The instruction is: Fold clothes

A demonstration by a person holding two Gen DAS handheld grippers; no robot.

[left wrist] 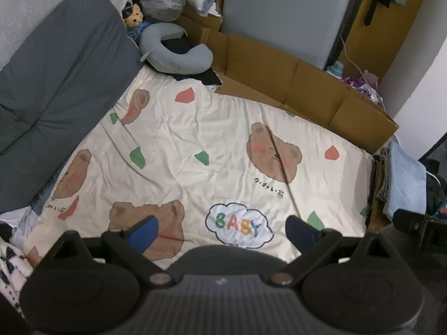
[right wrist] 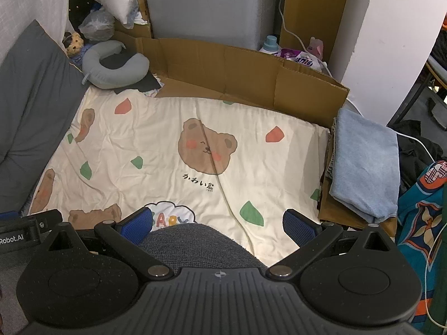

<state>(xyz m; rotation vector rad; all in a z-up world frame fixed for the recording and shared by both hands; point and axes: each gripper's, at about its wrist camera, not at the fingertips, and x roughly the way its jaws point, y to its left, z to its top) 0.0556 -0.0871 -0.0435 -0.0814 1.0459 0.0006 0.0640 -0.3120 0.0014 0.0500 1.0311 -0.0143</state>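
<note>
A cream bedsheet with bear prints and a "BABY" cloud (left wrist: pixel 212 150) (right wrist: pixel 156 145) lies spread flat. My left gripper (left wrist: pixel 223 229) hovers open above its near edge, nothing between the blue pads (left wrist: pixel 145 230). My right gripper (right wrist: pixel 218 222) is open too, pads (right wrist: pixel 296 224) wide apart. A rounded hump of dark grey knit fabric (right wrist: pixel 195 243) (left wrist: pixel 223 254) rises just below both grippers; neither touches it. At the sheet's right edge sits a stack of folded clothes topped by a light blue piece (right wrist: pixel 363 164) (left wrist: pixel 405 178).
Flattened cardboard (right wrist: pixel 223 67) (left wrist: pixel 279 75) walls the far side. A grey neck pillow (right wrist: pixel 111 67), a plush toy (right wrist: pixel 74 43) and a dark grey cushion (left wrist: pixel 56 69) line the left. A teal patterned cloth (right wrist: pixel 419 217) hangs at right; black-and-white fabric (left wrist: pixel 8 265) lies at left.
</note>
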